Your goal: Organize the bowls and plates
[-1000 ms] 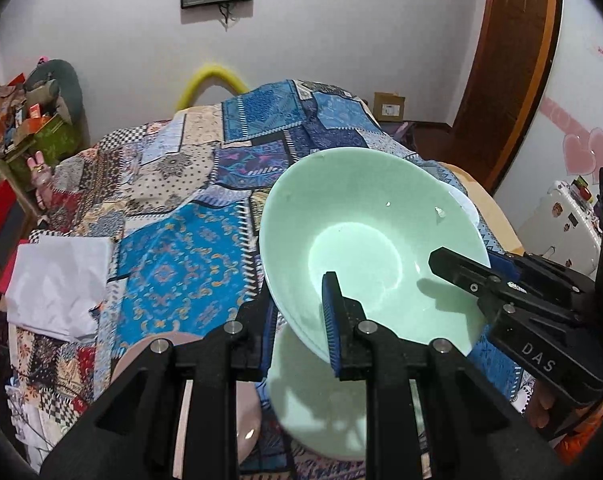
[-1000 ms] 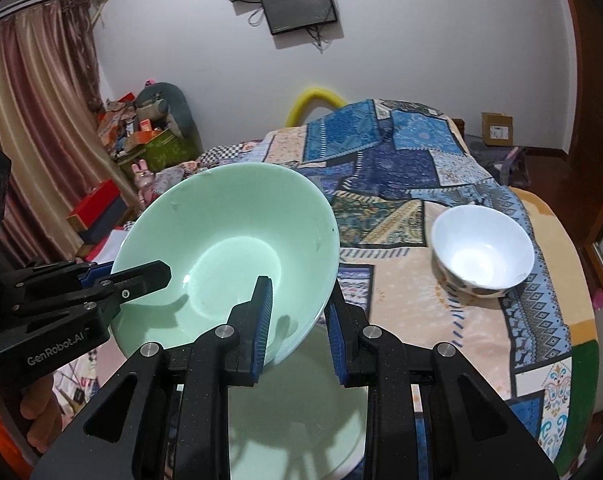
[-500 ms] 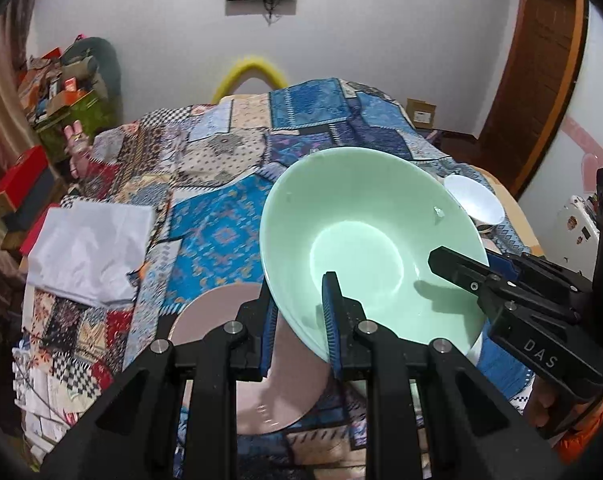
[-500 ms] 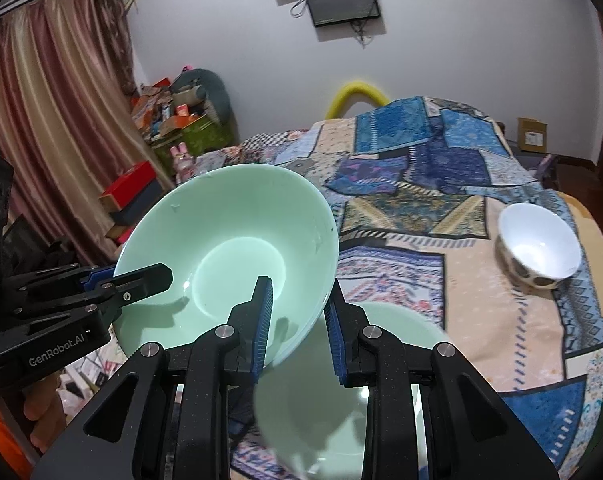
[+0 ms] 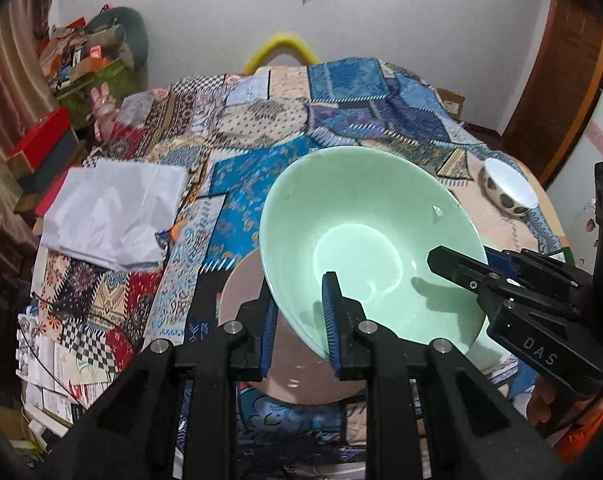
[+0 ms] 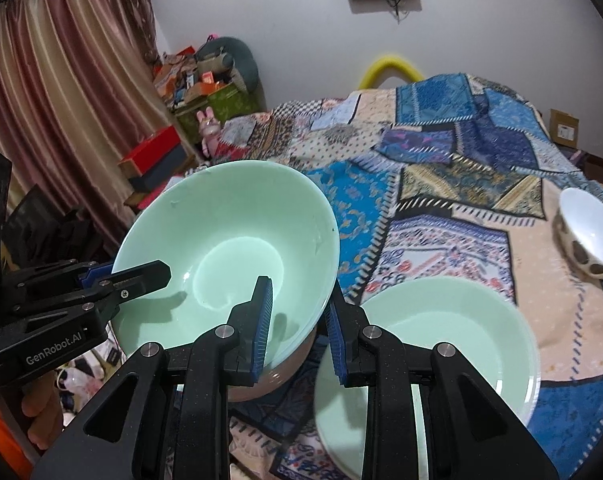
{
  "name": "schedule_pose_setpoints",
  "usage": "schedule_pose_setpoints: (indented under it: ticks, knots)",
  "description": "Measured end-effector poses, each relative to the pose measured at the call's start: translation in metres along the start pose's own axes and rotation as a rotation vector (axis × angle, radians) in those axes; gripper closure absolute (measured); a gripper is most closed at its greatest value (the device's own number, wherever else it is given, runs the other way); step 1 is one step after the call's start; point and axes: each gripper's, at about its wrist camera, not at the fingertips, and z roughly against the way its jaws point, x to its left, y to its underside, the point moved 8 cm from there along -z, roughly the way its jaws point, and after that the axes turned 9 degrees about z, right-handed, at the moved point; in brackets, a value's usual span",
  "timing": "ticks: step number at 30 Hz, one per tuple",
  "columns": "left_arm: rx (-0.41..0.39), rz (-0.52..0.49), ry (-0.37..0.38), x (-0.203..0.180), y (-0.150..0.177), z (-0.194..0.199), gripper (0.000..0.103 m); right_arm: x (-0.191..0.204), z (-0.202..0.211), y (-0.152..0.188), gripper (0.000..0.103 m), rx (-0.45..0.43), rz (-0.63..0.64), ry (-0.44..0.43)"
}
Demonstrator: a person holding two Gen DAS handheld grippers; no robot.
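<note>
A large mint-green bowl is held tilted in the air by both grippers. My left gripper is shut on its near-left rim. My right gripper is shut on its right rim and also shows in the left wrist view. Below the bowl lies a pink plate. A mint-green plate lies to the right on the patchwork-covered table. A small white bowl with dark spots stands at the far right.
A folded white cloth lies on the left of the table. Papers and cables sit at the near-left edge. Boxes and clutter stand beyond the table on the left, by a curtain.
Both grippers have carried the green bowl leftward, from above the mint-green plate to above the pink plate. The grips have not changed.
</note>
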Motion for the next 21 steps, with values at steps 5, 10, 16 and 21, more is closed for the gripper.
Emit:
schedule_pose_setpoints:
  ticks: [5, 10, 16, 21]
  knots:
    - [0.046, 0.028, -0.005, 0.018, 0.014, -0.017, 0.082, 0.008, -0.020, 0.012, 0.079, 0.052, 0.002, -0.016]
    - [0.089, 0.049, -0.012, 0.030, 0.026, -0.032, 0.082, 0.016, -0.034, 0.020, 0.079, 0.094, 0.008, -0.025]
    - [0.129, 0.067, -0.014, 0.040, 0.037, -0.045, 0.082, 0.021, -0.047, 0.031, 0.079, 0.139, 0.012, -0.033]
    - [0.149, 0.077, -0.012, 0.044, 0.042, -0.054, 0.082, 0.022, -0.055, 0.038, 0.079, 0.171, 0.011, -0.039]
